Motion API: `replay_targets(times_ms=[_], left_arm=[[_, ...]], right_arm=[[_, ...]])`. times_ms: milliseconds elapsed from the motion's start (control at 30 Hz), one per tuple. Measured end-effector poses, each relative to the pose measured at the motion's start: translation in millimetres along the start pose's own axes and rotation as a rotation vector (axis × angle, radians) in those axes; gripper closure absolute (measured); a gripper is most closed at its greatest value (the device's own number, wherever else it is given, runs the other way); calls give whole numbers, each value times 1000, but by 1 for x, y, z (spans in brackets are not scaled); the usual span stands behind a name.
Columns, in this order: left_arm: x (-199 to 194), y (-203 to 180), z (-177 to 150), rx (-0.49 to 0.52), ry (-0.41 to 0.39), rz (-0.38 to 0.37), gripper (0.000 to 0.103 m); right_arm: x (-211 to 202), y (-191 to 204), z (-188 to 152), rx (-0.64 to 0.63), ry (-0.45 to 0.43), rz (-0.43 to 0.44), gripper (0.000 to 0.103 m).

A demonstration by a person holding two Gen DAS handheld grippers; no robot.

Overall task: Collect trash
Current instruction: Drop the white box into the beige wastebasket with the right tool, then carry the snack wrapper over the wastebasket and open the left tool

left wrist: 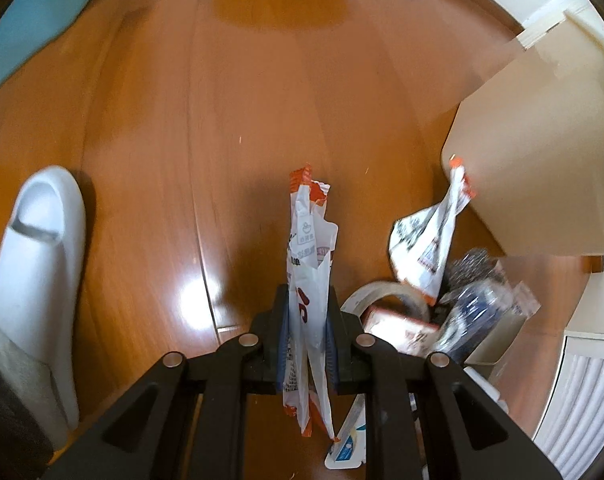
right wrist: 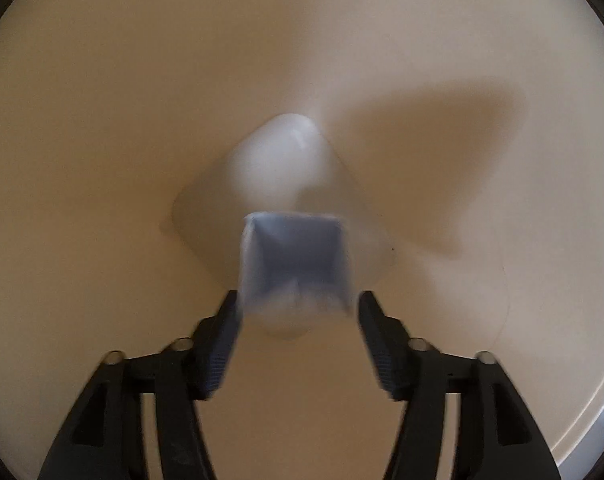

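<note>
In the left wrist view my left gripper (left wrist: 306, 300) is shut on a flat white and orange wrapper (left wrist: 309, 248), held upright above the wooden floor (left wrist: 222, 100). To its right lies a pile of trash: a second white and orange wrapper (left wrist: 429, 236), a tape roll (left wrist: 385, 294), a red and white box (left wrist: 405, 330) and a clear plastic bag (left wrist: 481, 304). In the right wrist view my right gripper (right wrist: 298, 316) is open. A blurred blue and white carton (right wrist: 296, 264) lies between its fingers and a white plastic piece (right wrist: 280, 160) beyond it, both against a cream surface (right wrist: 102, 120).
A white slipper (left wrist: 38, 264) lies on the floor at the left. A beige box (left wrist: 541, 152) stands at the right above the trash pile. A teal mat (left wrist: 38, 20) is at the far left corner. White slatted furniture (left wrist: 581, 392) is at the right edge.
</note>
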State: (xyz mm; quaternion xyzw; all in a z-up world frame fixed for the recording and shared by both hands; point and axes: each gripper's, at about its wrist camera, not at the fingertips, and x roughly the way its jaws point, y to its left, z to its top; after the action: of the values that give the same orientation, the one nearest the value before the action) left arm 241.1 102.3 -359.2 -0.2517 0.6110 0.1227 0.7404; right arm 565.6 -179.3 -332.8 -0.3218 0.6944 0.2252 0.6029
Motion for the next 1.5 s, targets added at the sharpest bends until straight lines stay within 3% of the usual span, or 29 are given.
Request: replay_targets(times_ms=[133,200,300,367,433,500,600,733,867,1000,1100,1167,1200,1267,1500], left_arm=[[-28,-12,15,10,-52,-15,88],[-51,-22,27,20,-96,-40,88],[-92,-41,48,55,-168,-86,88],[-127,-62,65,88,-226,-136,88],[-166,-92,83,141,-288,-201,88],[-200,-135,98,238,-342,-257,88],[-212,-203,113,414,-352,-275,88],[-167,-286,127,600,-262,-207,88],[-106,-330,134,691,-134,-105,88],[-58,-351,138,736,3,5,88],[-37,-357,136,762,43,90,86],[-25,-358,135,758,86,119,75],[-22,-357,135,747,102,111,70],[-21,-353,135,725,113,88,41],[-33,-343,120,731,90,81,40]], right_arm=[[-34,-3,2,82,-120,23,26],[-77,-17,-24,197,-311,31,26],[-133,-29,-98,383,-640,131,26],[-151,-31,-179,548,-844,162,19],[-146,-22,-243,667,-931,138,12],[-129,-14,-287,732,-931,121,12],[-81,-10,-332,859,-815,164,12],[-35,2,-355,929,-720,183,12],[-15,6,-360,944,-701,238,12],[4,14,-352,920,-668,285,12],[10,18,-354,890,-645,289,12],[25,21,-353,868,-618,296,12],[29,21,-353,865,-609,301,12],[38,22,-353,859,-588,318,12],[61,24,-352,860,-545,321,12]])
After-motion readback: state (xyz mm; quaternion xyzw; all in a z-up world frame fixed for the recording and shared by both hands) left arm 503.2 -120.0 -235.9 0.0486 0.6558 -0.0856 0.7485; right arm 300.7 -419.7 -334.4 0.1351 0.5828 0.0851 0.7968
